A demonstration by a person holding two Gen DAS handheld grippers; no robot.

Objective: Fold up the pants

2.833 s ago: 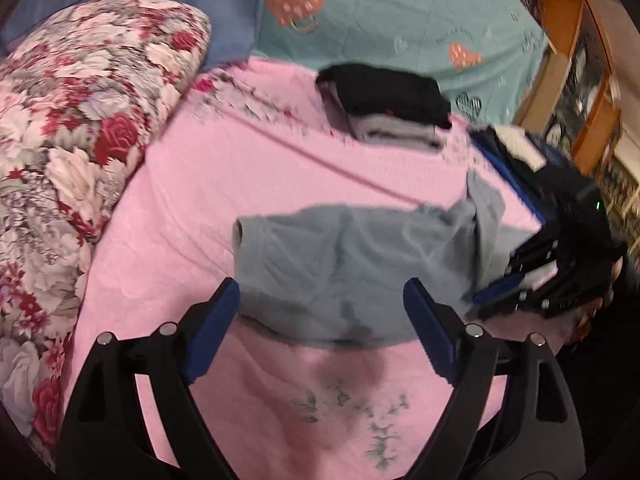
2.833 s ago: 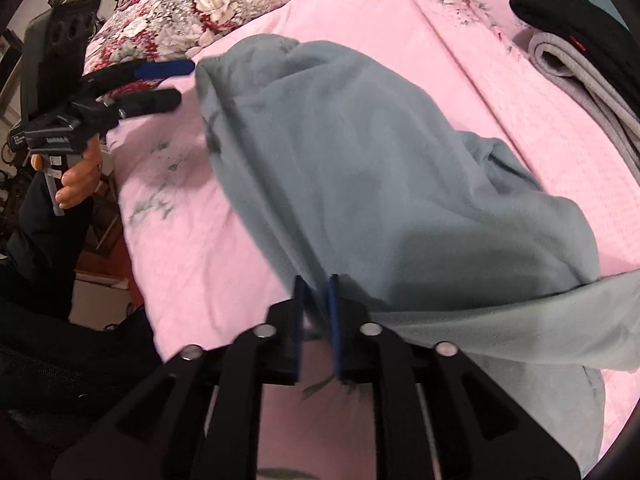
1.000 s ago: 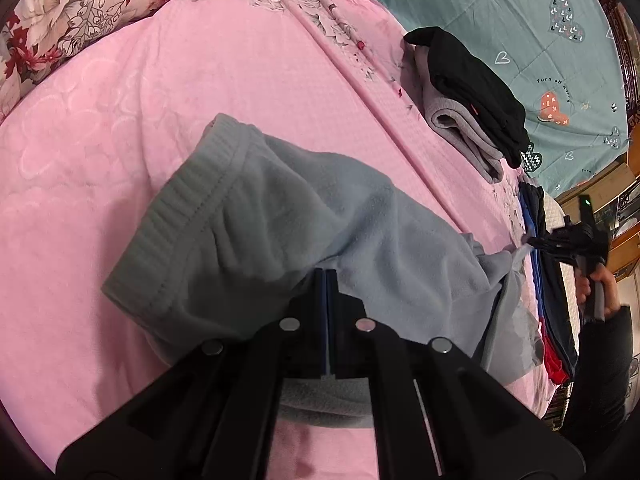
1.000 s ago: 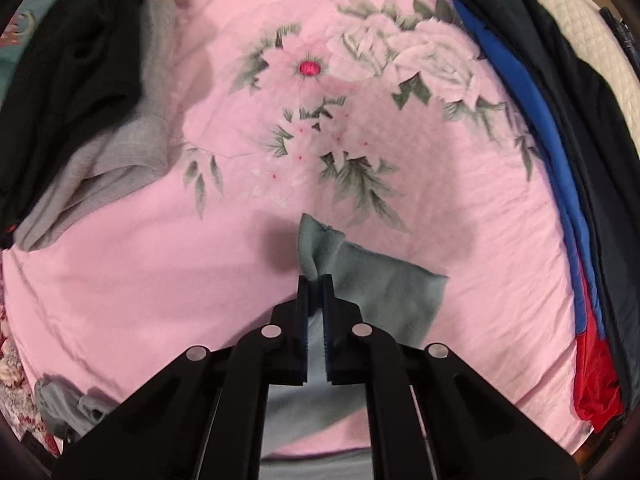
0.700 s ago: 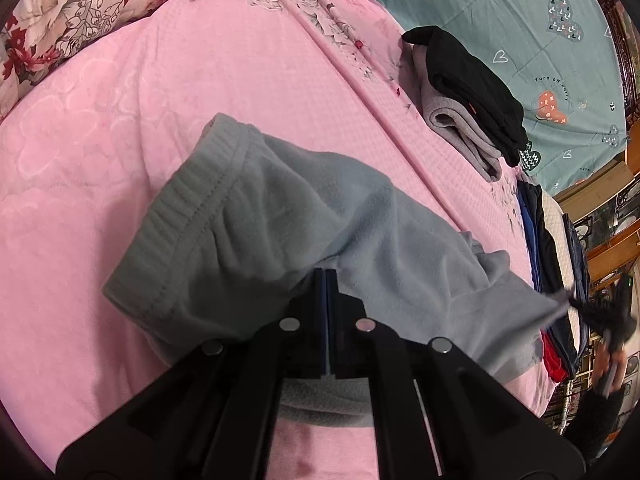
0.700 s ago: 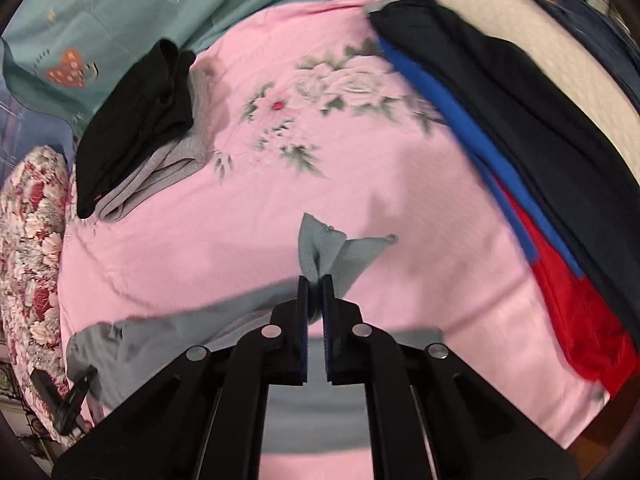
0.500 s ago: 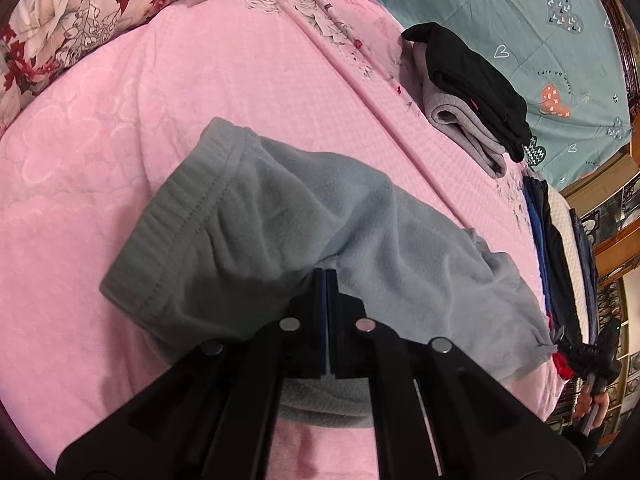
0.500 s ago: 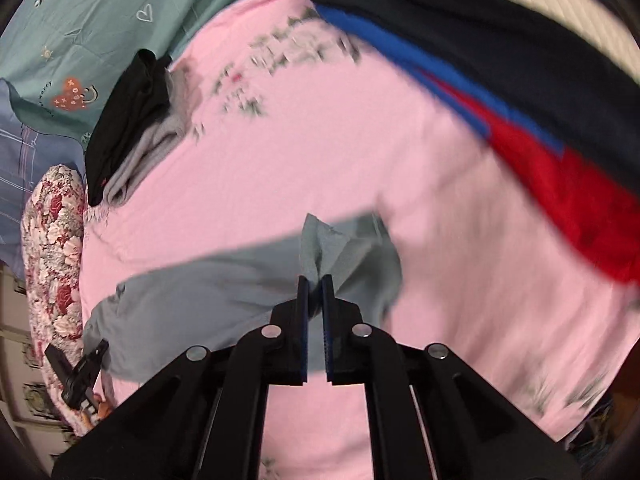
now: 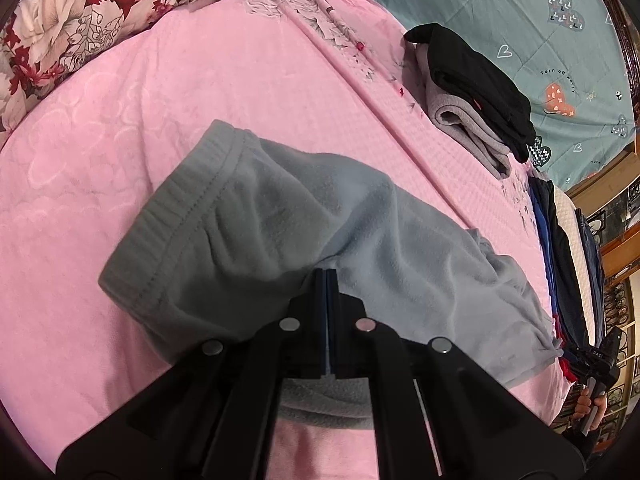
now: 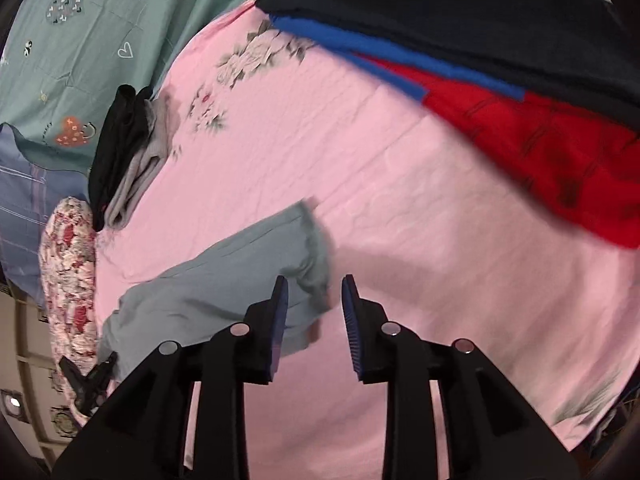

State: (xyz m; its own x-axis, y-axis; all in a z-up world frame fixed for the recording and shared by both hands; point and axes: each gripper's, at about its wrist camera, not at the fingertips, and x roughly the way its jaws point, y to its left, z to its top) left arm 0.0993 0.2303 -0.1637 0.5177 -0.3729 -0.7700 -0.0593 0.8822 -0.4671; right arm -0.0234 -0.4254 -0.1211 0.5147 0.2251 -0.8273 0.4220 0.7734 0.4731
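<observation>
Your left gripper is clamped on the grey pants near the waistband, seemingly anchoring them flat on the pink bed, your right gripper hangs apart above the leg cuff, and beyond, a teal quilt reads "Turn off worry".

Pink floral bedsheet, teal quilt

A home bedroom. A pink bedsheet printed with flowers fills both views, with a floral quilt at upper left and a teal heart-patterned blanket at upper right. Folded clothes lie stacked on the bed.
</observation>
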